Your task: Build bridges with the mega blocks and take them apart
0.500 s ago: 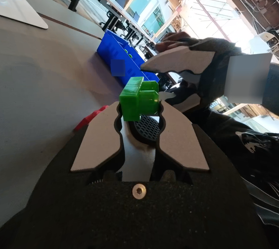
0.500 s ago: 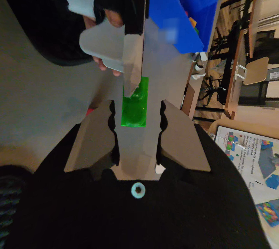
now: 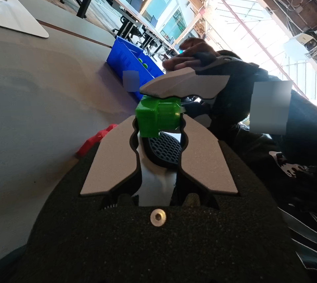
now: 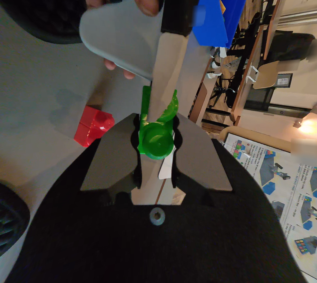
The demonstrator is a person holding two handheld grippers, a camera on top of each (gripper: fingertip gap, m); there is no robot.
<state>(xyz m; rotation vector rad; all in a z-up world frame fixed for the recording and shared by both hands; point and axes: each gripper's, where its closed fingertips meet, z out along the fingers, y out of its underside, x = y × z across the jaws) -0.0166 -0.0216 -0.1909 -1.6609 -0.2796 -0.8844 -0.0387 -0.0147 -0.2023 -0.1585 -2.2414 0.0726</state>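
Observation:
A green mega block (image 3: 157,117) is held off the table between both grippers. My left gripper (image 3: 158,120) is shut on it at the fingertips. The right gripper's fingers (image 3: 180,82) reach in from the right, one pressed on the block's top. In the right wrist view, my right gripper (image 4: 156,120) is shut on the same green block (image 4: 154,141), whose round stud faces the camera. The left gripper's finger (image 4: 164,77) shows edge-on behind it. A red block (image 4: 91,125) lies on the grey table to the left and also shows in the left wrist view (image 3: 96,139).
A blue bin (image 3: 127,58) with green pieces inside stands farther back on the table (image 3: 42,86); it also shows in the right wrist view (image 4: 214,17). A white stand base (image 3: 20,20) sits far left. A picture sheet (image 4: 283,180) lies at right. Hands hold both grippers. The grippers are tip to tip, or close to it.
My right gripper has moved forward onto the green block and closed on it; before, it was open with the block ahead. The left gripper still holds the block.

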